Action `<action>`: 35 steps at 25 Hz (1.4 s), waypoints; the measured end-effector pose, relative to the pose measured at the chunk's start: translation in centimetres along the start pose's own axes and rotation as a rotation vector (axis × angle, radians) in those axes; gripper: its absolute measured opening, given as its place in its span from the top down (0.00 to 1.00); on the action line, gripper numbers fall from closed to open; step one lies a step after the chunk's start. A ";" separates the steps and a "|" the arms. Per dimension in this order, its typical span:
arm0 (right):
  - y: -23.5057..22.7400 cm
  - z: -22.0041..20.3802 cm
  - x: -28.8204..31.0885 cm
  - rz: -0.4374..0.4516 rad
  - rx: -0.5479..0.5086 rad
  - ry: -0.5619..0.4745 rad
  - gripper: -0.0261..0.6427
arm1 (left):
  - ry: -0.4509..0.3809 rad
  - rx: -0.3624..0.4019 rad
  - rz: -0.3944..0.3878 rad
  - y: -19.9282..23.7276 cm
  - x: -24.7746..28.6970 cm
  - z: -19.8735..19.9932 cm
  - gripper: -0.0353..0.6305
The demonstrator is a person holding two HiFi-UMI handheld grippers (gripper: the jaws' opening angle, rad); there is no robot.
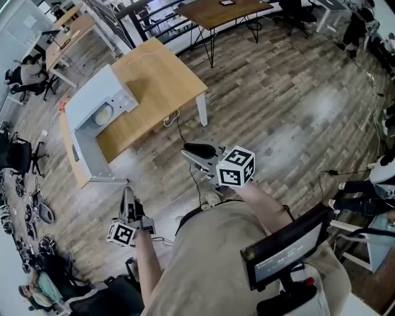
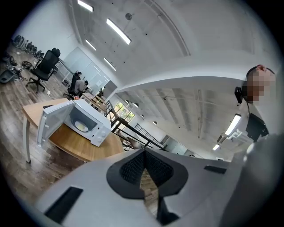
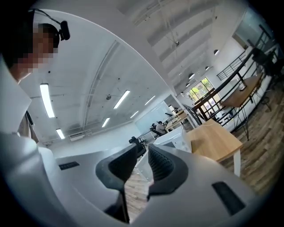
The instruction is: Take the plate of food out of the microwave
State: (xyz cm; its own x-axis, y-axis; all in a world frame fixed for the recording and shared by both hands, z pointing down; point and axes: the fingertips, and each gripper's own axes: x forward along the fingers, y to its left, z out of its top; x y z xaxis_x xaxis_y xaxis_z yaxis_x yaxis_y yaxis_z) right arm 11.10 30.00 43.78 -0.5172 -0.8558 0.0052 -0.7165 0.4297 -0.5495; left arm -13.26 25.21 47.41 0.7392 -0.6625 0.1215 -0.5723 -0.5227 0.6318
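The white microwave (image 1: 92, 102) stands on a wooden table (image 1: 160, 80) at the upper left of the head view. Its door (image 1: 86, 163) hangs open, and a pale plate (image 1: 102, 114) lies inside. From the left gripper view the microwave (image 2: 86, 122) is far off, with the plate (image 2: 82, 127) in its cavity. My left gripper (image 1: 126, 196) is low by my side, far short of the table, jaws shut and empty (image 2: 143, 153). My right gripper (image 1: 192, 150) is held out in front of me over the floor. Only a thin slit shows between its jaws, with nothing in it (image 3: 143, 148).
Wood-plank floor lies between me and the table. A cable (image 1: 176, 126) trails from the table's near edge. Office chairs (image 1: 18, 154) and clutter line the left side. More desks (image 1: 216, 12) and a stair railing (image 1: 123, 12) stand beyond. A small screen (image 1: 287, 247) hangs at my chest.
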 end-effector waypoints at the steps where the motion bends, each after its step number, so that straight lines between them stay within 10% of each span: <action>1: 0.0 -0.2 0.0 -0.001 0.001 -0.003 0.87 | 0.004 0.000 -0.003 0.1 0.1 -0.1 0.94; 20: 1.5 -2.7 1.3 0.051 0.038 -0.002 0.86 | -0.019 -0.031 0.051 2.3 -2.3 -0.6 0.94; 35: 5.4 -3.9 14.4 0.048 0.033 0.024 0.86 | -0.043 -0.093 0.050 12.4 -4.4 6.1 0.94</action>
State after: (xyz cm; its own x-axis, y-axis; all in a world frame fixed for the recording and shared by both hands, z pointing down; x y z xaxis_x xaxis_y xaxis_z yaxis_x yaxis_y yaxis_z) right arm -2.06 21.09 44.12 -0.5619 -0.8272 -0.0015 -0.6752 0.4597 -0.5769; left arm -25.80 18.31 50.03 0.6931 -0.7103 0.1228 -0.5714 -0.4376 0.6942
